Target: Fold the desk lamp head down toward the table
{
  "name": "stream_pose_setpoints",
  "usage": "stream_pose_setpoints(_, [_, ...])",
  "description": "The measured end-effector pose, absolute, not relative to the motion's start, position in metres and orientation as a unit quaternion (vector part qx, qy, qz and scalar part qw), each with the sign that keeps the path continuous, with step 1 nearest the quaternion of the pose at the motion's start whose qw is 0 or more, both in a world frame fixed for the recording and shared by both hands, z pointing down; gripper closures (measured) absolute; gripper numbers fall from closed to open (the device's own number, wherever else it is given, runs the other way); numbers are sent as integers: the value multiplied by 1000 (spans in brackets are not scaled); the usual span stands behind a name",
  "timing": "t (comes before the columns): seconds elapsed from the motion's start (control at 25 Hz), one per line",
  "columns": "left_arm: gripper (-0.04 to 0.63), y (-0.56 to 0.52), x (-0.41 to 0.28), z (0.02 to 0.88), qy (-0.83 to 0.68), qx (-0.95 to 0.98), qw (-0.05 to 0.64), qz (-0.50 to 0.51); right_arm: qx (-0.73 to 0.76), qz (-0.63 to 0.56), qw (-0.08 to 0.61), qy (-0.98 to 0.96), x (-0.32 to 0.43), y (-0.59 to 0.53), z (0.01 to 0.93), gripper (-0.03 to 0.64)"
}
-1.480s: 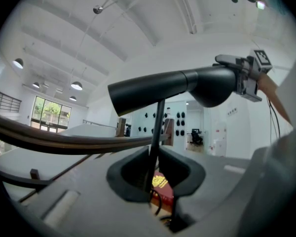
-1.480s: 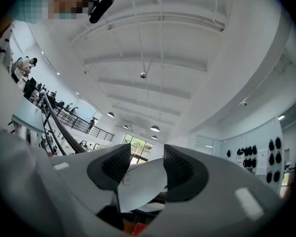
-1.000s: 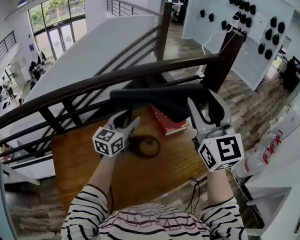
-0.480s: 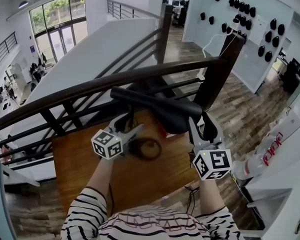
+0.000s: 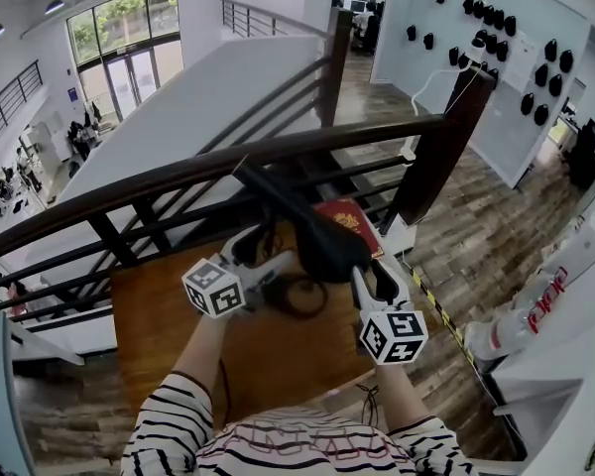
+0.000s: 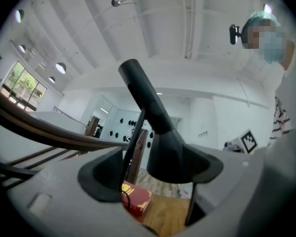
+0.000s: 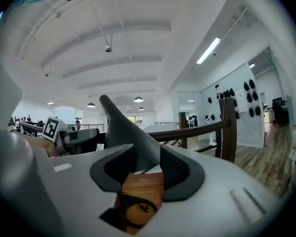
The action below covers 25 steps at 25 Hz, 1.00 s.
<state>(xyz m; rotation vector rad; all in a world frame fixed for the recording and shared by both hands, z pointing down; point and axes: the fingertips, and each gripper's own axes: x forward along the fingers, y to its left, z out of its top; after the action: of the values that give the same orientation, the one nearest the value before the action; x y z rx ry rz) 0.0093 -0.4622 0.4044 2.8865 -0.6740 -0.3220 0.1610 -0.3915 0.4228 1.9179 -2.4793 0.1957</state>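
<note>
The black desk lamp head [image 5: 297,216] slants steeply down to the right over the wooden table [image 5: 169,315]. My right gripper [image 5: 373,269] is shut on its lower wide end, which fills the gap between the pads [image 7: 180,169]; these jaws have just been closing. My left gripper [image 5: 262,253] stands open at the lamp's thin stem [image 6: 132,142]; its jaws have just been opening, and the stem and the lamp head [image 6: 150,105] rise between them untouched. The lamp's ring base [image 5: 299,300] rests on the table below.
A red book [image 5: 349,221] lies on the table behind the lamp. A dark wooden railing [image 5: 178,177] with a thick post [image 5: 446,137] runs just beyond the table's far edge. White machines [image 5: 545,296] stand at the right.
The lamp head swung from nearly level to a steep downward tilt. My right gripper went down with it toward the table. My left gripper's jaws spread wider at the stem.
</note>
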Motion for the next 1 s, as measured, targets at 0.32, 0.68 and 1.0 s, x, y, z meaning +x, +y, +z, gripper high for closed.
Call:
stream_pose_setpoints(0.32, [142,-463,9,399,-210,966,87,-127,592,86,27,-801,140,-407,451,488])
stream_pose_setpoints(0.68, [127,-461,9,393,-204,970,71,-114,575,96,55,-811,122,-414,466,500])
stream_pose_setpoints(1.0, [127,-459,11,397,-198,972,76,-97,567,98,50,-816,112,-414,468,537])
